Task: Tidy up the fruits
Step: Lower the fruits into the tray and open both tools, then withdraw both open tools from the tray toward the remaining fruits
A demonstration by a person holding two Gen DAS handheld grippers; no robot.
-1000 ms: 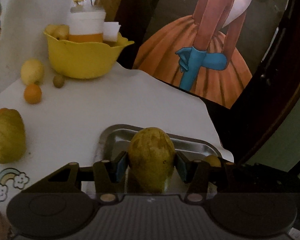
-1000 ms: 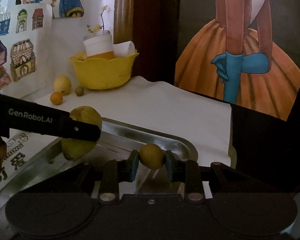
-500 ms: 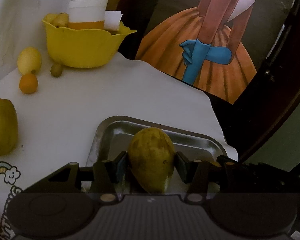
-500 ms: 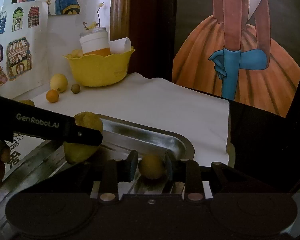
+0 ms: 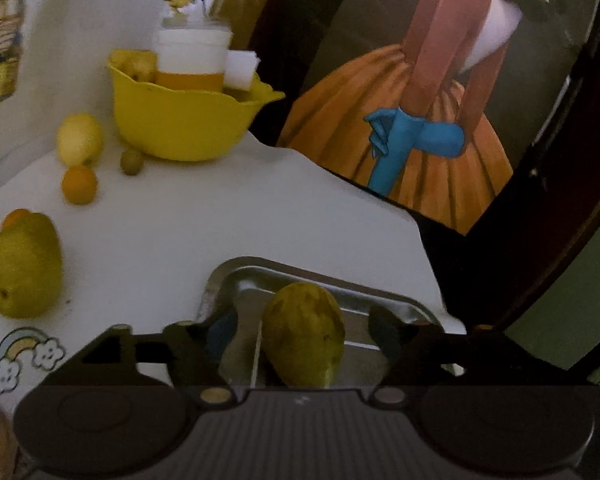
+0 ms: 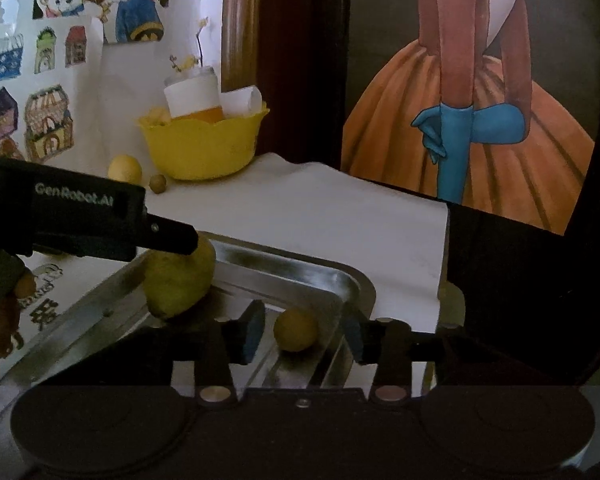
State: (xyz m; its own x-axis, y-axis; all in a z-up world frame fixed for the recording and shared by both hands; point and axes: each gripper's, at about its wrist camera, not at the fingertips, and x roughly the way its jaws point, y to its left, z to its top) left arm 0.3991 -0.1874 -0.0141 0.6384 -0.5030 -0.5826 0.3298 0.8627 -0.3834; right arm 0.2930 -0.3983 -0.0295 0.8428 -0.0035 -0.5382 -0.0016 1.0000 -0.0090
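I am releasing both fruits into the metal tray (image 6: 352, 280). The left gripper (image 5: 300, 332) has just been opening; its jaws are standing clear of the pear (image 5: 304, 336) resting between them. The right gripper (image 6: 300, 334) has likewise been opening, the small round fruit (image 6: 295, 329) lying free near the tray's right corner. I am judging a straight, slow withdrawal best, so neither fruit rolls.

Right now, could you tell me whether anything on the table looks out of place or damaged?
Nothing looks spilled or damaged. The large pear and small yellow fruit lie in the metal tray, between opened jaws. Odd for a fruit bowl: the yellow bowl holds a white jar and a paper roll.
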